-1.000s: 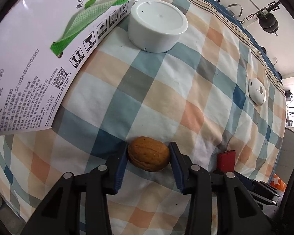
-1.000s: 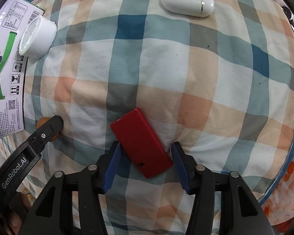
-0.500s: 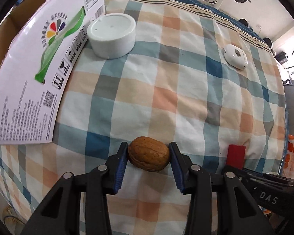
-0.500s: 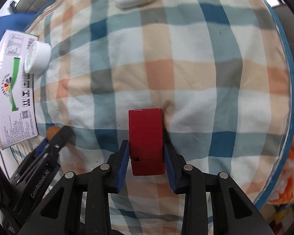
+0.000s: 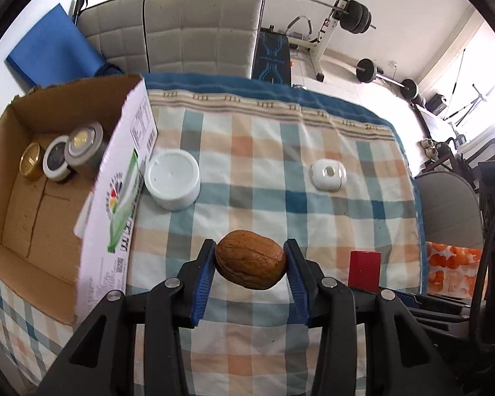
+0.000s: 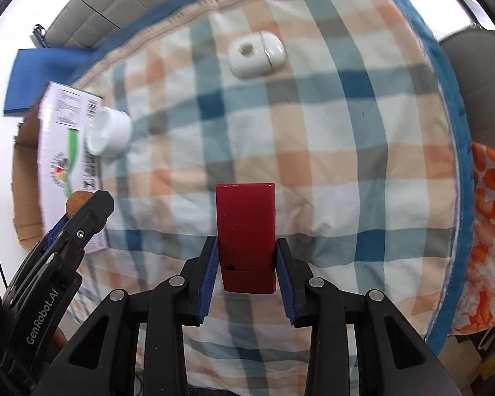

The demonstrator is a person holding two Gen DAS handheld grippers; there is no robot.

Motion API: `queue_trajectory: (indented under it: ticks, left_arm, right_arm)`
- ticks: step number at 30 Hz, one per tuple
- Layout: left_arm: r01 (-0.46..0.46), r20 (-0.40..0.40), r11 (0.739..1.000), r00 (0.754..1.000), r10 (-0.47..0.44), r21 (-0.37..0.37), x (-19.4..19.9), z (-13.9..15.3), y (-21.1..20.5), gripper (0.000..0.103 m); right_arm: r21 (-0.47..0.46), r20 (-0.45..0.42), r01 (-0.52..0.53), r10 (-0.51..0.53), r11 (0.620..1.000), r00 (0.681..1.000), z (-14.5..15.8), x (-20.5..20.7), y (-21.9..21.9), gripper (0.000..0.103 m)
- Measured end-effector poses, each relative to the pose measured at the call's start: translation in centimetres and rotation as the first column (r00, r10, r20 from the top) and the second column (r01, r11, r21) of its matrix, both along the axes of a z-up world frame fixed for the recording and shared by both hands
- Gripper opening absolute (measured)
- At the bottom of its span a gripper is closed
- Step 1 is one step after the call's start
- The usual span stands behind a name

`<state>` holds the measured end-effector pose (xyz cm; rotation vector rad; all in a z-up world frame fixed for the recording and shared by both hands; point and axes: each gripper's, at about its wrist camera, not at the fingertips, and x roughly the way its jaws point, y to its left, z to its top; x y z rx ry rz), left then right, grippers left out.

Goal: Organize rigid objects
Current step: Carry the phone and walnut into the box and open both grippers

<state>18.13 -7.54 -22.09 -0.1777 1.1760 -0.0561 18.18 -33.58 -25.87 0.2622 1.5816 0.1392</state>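
Note:
My left gripper [image 5: 250, 269] is shut on a brown walnut [image 5: 250, 259] and holds it above the checked cloth. My right gripper [image 6: 247, 264] is shut on a flat red case [image 6: 246, 231], lifted off the cloth; that red case [image 5: 364, 268] also shows at the lower right of the left wrist view. The left gripper [image 6: 82, 211] with the walnut [image 6: 77, 200] appears at the left of the right wrist view. An open cardboard box [image 5: 23, 217] stands at the left and holds three small round tins [image 5: 62, 155].
A white round jar [image 5: 172, 179] sits on the cloth beside the box wall. A small white rounded case [image 5: 328, 175] lies farther right. The checked cloth [image 5: 257, 178] covers a round table. Grey chairs and weight-training gear stand behind; an orange-patterned fabric [image 6: 488, 217] lies at the right.
Both grippers rose off the cloth with their objects. The right gripper closed on the red case, which turned straight between the pads. The box interior came into the left view.

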Motion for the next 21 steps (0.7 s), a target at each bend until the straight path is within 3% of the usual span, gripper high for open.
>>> queue_trajectory:
  ticks: [7,14,21]
  left_arm:
    - [0.009,0.111,1.0,0.994,-0.011,0.021,0.8,5.7,5.1,0.039]
    - [0.008,0.155,1.0,0.988,-0.01,0.015,0.4,8.6,13.9,0.039]
    - [0.011,0.138,1.0,0.99,-0.011,0.002,0.8,8.7,24.4,0.039]
  right_arm:
    - [0.017,0.12,-0.024,0.022,1.0,0.992,7.8,1.2,5.0,0.036]
    - [0.017,0.178,-0.042,0.038,0.999,0.983,10.0,1.3,16.0,0.036]
    - [0.065,0.173,-0.033,0.021,0.997,0.985,10.6,0.9,26.9,0.036]
